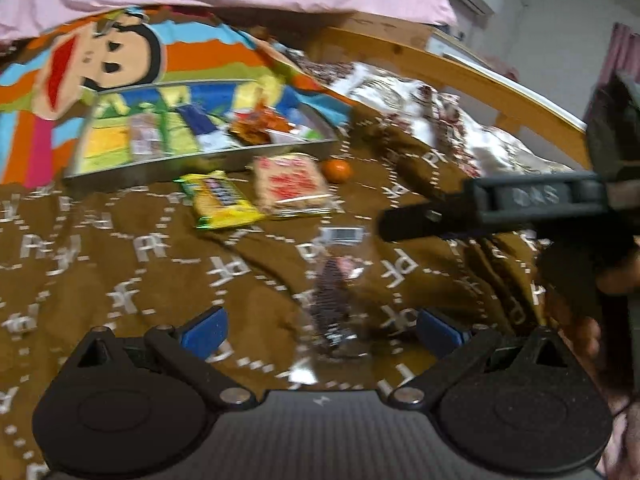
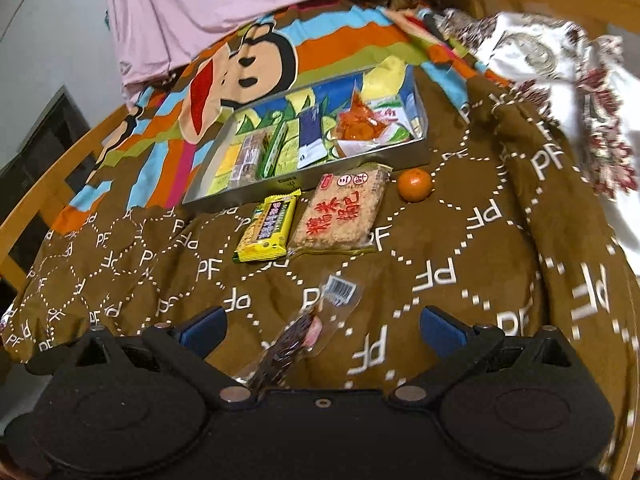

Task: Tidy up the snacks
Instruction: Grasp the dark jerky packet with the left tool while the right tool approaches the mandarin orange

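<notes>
A clear packet with a dark snack point(image 1: 332, 312) point(image 2: 296, 340) lies on the brown blanket, between the blue pads of both grippers. My left gripper point(image 1: 322, 336) stands open around its near end. Over the same packet my right gripper point(image 2: 322, 330) is open too, and one black finger point(image 1: 440, 216) of it reaches in from the right in the left wrist view. Farther off lie a yellow bar packet point(image 2: 268, 228) point(image 1: 220, 200), a rice cracker packet point(image 2: 344, 212) point(image 1: 292, 184) and a mandarin point(image 2: 415, 185) point(image 1: 337, 171). Behind them a metal tray point(image 2: 304, 184) point(image 1: 200, 164) holds several snacks.
The brown "PF" blanket point(image 2: 460, 240) covers a bed with a wooden rail point(image 1: 460, 72). A cartoon monkey quilt point(image 2: 248, 64) and a pink cloth point(image 2: 200, 8) lie behind the tray. A floral cover point(image 2: 560, 64) is bunched at the right. A hand point(image 1: 580, 320) holds the right gripper.
</notes>
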A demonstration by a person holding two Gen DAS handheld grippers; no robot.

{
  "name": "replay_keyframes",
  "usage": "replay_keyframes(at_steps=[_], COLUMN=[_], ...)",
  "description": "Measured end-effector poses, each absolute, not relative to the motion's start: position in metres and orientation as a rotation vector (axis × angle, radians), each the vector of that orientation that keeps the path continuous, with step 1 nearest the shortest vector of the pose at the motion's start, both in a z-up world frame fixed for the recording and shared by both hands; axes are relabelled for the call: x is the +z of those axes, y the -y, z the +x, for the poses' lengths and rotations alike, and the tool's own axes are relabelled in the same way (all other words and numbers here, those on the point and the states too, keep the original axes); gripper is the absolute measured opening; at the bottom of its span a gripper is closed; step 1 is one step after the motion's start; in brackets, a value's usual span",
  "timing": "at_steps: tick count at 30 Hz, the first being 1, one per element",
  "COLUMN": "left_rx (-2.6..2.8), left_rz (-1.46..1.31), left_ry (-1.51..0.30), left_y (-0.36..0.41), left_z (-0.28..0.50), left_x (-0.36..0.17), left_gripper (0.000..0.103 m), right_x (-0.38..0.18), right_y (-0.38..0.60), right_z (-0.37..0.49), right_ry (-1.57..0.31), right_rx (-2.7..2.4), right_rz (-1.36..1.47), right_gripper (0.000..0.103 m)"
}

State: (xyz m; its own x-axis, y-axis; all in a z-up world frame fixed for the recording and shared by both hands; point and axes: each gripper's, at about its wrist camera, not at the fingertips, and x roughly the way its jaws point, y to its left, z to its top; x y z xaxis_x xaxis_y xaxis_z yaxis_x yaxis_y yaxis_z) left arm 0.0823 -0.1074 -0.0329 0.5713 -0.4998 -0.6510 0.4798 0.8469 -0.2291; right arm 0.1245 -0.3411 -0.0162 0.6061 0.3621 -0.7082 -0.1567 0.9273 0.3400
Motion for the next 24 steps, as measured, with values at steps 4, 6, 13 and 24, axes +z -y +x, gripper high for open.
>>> replay_keyframes(at_steps=[4, 6, 13, 24], left_rx=[-0.642, -0.675, -0.734, -0.633], left_rz=[-0.045, -0.048, -0.083, -0.086], left_ry=[-0.785, -0.795, -0.867, -0.978], left_y=[0.124, 0.131, 0.141, 0.141], left_z=[0.095, 0.101, 0.132, 0.162], left_x=[-0.038, -0.041, -0.052, -0.071], left_gripper=[0.101, 0.1, 0.086, 0.051], right_x=[-0.027, -0.03, -0.036, -0.056], right_y=[0.359, 0.365, 0.374, 0.364], right_z=[0.152, 0.162, 0.192, 0.226], right_ry=[-0.904, -0.895, -0.843, -0.779], right_rx=[0.338, 0.35, 0.399, 0.366], right_rz=[0.276, 0.271, 0.235, 0.058], right_gripper=[0.102, 0.102, 0.102, 0.09])
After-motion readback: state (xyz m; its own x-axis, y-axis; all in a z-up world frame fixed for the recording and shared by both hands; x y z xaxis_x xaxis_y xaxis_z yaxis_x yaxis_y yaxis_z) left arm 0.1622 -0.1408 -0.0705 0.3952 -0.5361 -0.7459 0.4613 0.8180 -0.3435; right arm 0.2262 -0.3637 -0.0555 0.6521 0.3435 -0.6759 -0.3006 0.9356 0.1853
